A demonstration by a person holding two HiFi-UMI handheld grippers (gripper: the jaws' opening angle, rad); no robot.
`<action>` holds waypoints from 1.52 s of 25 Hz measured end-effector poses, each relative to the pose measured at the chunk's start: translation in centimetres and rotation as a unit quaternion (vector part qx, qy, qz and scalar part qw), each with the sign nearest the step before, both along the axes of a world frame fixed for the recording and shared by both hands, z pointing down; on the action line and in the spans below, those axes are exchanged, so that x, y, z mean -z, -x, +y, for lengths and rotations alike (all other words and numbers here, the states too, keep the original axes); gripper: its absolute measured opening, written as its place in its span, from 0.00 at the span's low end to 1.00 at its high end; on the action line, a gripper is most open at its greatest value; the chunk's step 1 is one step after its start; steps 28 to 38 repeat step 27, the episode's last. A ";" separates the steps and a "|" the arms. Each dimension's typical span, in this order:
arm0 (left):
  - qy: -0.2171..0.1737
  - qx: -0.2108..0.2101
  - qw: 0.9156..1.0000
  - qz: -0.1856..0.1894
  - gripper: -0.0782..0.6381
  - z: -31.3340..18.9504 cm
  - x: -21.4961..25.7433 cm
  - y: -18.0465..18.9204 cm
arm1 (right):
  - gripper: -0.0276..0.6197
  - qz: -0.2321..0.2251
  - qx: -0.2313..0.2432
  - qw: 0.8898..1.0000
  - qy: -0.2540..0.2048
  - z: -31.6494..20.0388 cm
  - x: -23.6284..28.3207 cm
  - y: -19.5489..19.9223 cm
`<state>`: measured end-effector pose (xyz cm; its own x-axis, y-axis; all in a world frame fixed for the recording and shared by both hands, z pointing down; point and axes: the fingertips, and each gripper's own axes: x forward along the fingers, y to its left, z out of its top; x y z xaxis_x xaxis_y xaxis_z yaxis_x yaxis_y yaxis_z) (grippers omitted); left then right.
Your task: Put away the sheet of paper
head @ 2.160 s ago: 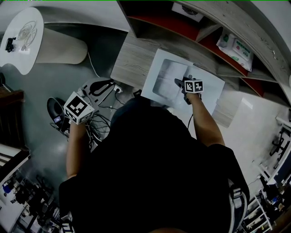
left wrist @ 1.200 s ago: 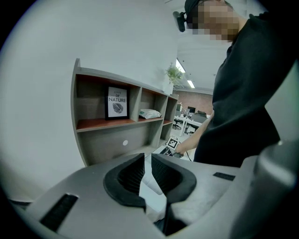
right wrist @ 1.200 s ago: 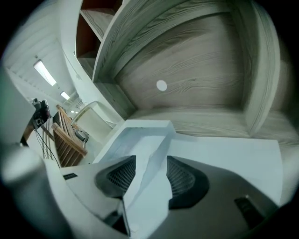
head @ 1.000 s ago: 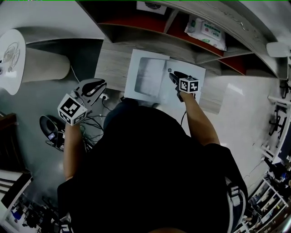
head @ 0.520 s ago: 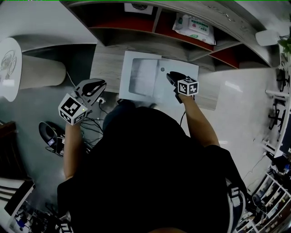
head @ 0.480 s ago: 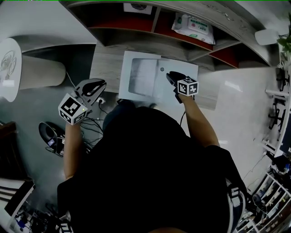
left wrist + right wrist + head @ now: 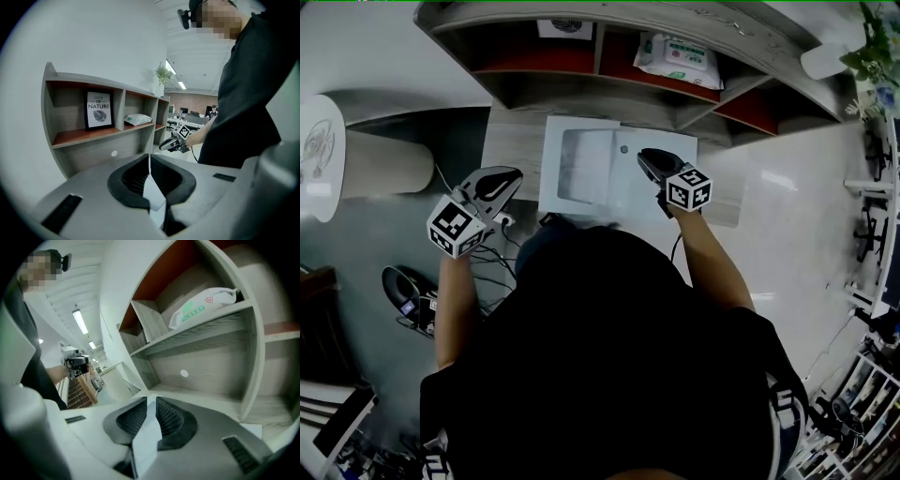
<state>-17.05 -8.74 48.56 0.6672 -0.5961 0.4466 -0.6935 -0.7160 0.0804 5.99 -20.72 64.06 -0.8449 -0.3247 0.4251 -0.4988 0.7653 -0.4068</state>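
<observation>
shirt (image 7: 619,375): black, short-sleeved | left hand-held gripper (image 7: 511,175), right hand-held gripper (image 7: 645,157): grey, square markers

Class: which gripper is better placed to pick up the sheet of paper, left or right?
Right. The right gripper is over the sheet of paper on the desk, its jaws closing, whether on the sheet is unclear; the left gripper hangs beside the desk, off the sheet.

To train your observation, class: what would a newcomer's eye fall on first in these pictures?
The white sheet of paper on the wooden desk stands out, bright in a dim scene. Right behind it rises a shelf unit holding a framed NATURE print and a pack of wipes.
</observation>
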 end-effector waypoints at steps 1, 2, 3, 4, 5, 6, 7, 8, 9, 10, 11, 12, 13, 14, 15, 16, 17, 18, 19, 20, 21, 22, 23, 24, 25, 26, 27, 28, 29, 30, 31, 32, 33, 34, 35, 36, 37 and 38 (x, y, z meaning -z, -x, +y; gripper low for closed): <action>-0.001 -0.001 1.000 -0.002 0.14 0.0 0.0 -0.3 | 0.14 -0.007 0.003 1.000 -0.007 0.2 0.8 0.0; -0.002 -0.002 1.000 -0.004 0.14 -0.1 0.0 -0.5 | 0.14 -0.013 0.006 1.000 -0.013 0.3 1.6 -0.1; -0.003 -0.004 1.000 -0.004 0.14 -0.1 0.0 -0.8 | 0.13 -0.018 0.009 1.000 -0.018 0.5 2.4 -0.1; -0.004 -0.005 1.000 -0.004 0.14 -0.2 0.1 -1.0 | 0.13 -0.023 0.012 0.999 -0.023 0.7 3.0 -0.2; -0.004 -0.007 1.000 -0.004 0.14 -0.2 0.1 -1.3 | 0.13 -0.027 0.015 0.999 -0.026 0.9 3.7 -0.2; -0.005 -0.008 1.000 -0.003 0.14 -0.2 0.1 -1.6 | 0.13 -0.031 0.017 0.999 -0.030 1.1 4.3 -0.4; -0.004 -0.009 1.000 -0.003 0.14 -0.2 0.1 -1.9 | 0.12 -0.035 0.019 0.999 -0.035 1.3 4.9 -0.5; -0.004 -0.010 1.000 -0.003 0.14 -0.1 0.1 -2.1 | 0.12 -0.037 0.021 0.998 -0.042 1.5 5.6 -0.7; -0.003 -0.011 1.000 -0.003 0.14 -0.1 0.1 -2.4 | 0.12 -0.035 0.025 0.998 -0.051 1.7 6.2 -0.9; -0.002 -0.012 1.000 -0.002 0.14 0.0 0.0 -2.6 | 0.11 -0.030 0.031 0.997 -0.062 1.9 6.7 -1.0; -0.002 -0.012 1.000 -0.002 0.14 0.0 0.0 -2.8 | 0.11 -0.026 0.037 0.996 -0.075 2.1 7.2 -1.1; -0.001 -0.013 1.000 -0.001 0.14 0.1 0.0 -3.0 | 0.11 -0.022 0.044 0.995 -0.088 2.3 7.8 -1.3; -0.001 -0.013 1.000 -0.001 0.14 0.1 0.0 -3.2 | 0.11 -0.018 0.050 0.994 -0.100 2.6 8.4 -1.4; -0.002 -0.014 1.000 -0.001 0.14 0.1 0.0 -3.5 | 0.11 -0.016 0.055 0.992 -0.110 2.8 8.9 -1.5; -0.002 -0.015 1.000 0.000 0.14 0.1 0.0 -3.7 | 0.11 -0.015 0.059 0.991 -0.118 3.0 9.4 -1.6; -0.003 -0.016 1.000 0.000 0.14 0.1 0.1 -3.9 | 0.11 -0.015 0.062 0.990 -0.125 3.1 9.9 -1.6; -0.004 -0.017 1.000 -0.001 0.14 0.1 0.1 -4.1 | 0.10 -0.017 0.065 0.989 -0.130 3.3 10.3 -1.7; -0.005 -0.018 1.000 -0.001 0.14 0.1 0.2 -4.4 | 0.10 -0.019 0.067 0.989 -0.133 3.5 10.7 -1.8; -0.006 -0.018 1.000 -0.001 0.14 0.1 0.3 -4.6 | 0.10 -0.021 0.069 0.988 -0.136 3.7 11.0 -2.0; -0.007 -0.019 1.000 0.000 0.14 0.1 0.4 -4.9 | 0.10 -0.022 0.070 0.988 -0.139 3.9 11.3 -2.2; -0.007 -0.020 1.000 0.000 0.14 0.2 0.4 -5.2 | 0.10 -0.023 0.071 0.987 -0.141 4.2 11.5 -2.5; -0.008 -0.021 1.000 0.000 0.14 0.2 0.5 -5.4 | 0.10 -0.023 0.071 0.987 -0.142 4.4 11.7 -2.8; -0.009 -0.021 1.000 -0.001 0.14 0.3 0.6 -5.6 | 0.10 -0.023 0.071 0.987 -0.144 4.6 11.9 -3.1; -0.009 -0.022 1.000 -0.001 0.14 0.4 0.6 -5.9 | 0.10 -0.023 0.071 0.986 -0.146 4.7 12.1 -3.4; -0.009 -0.022 1.000 -0.001 0.14 0.4 0.6 -6.1 | 0.10 -0.023 0.070 0.986 -0.148 4.8 12.2 -3.8; -0.009 -0.023 1.000 -0.001 0.14 0.5 0.6 -6.3 | 0.10 -0.022 0.069 0.986 -0.150 4.9 12.3 -4.1; -0.009 -0.023 1.000 -0.001 0.14 0.5 0.6 -6.5 | 0.10 -0.021 0.068 0.986 -0.152 5.0 12.5 -4.5; -0.009 -0.023 1.000 -0.001 0.14 0.5 0.6 -6.5 | 0.10 -0.021 0.068 0.986 -0.152 5.0 12.5 -4.5; -0.009 -0.023 1.000 -0.001 0.14 0.5 0.6 -6.5 | 0.10 -0.021 0.068 0.986 -0.152 5.0 12.5 -4.5; -0.009 -0.023 1.000 -0.001 0.14 0.5 0.6 -6.5 | 0.10 -0.021 0.068 0.986 -0.152 5.0 12.5 -4.5; -0.009 -0.023 1.000 -0.001 0.14 0.5 0.6 -6.5 | 0.10 -0.021 0.068 0.986 -0.152 5.0 12.5 -4.5; -0.009 -0.023 1.000 -0.001 0.14 0.5 0.6 -6.5 | 0.10 -0.021 0.068 0.986 -0.152 5.0 12.5 -4.5; -0.009 -0.023 1.000 -0.001 0.14 0.5 0.6 -6.5 | 0.10 -0.021 0.068 0.986 -0.152 5.0 12.5 -4.5; -0.009 -0.023 1.000 -0.001 0.14 0.5 0.6 -6.5 | 0.10 -0.021 0.068 0.986 -0.152 5.0 12.5 -4.5; -0.009 -0.023 1.000 -0.001 0.14 0.5 0.6 -6.5 | 0.10 -0.021 0.068 0.986 -0.152 5.0 12.5 -4.5; -0.009 -0.023 1.000 -0.001 0.14 0.5 0.6 -6.5 | 0.10 -0.021 0.068 0.986 -0.152 5.0 12.5 -4.5; -0.009 -0.023 1.000 -0.001 0.14 0.5 0.6 -6.5 | 0.10 -0.021 0.068 0.986 -0.152 5.0 12.5 -4.5; -0.009 -0.023 1.000 -0.001 0.14 0.5 0.6 -6.5 | 0.10 -0.021 0.068 0.986 -0.152 5.0 12.5 -4.5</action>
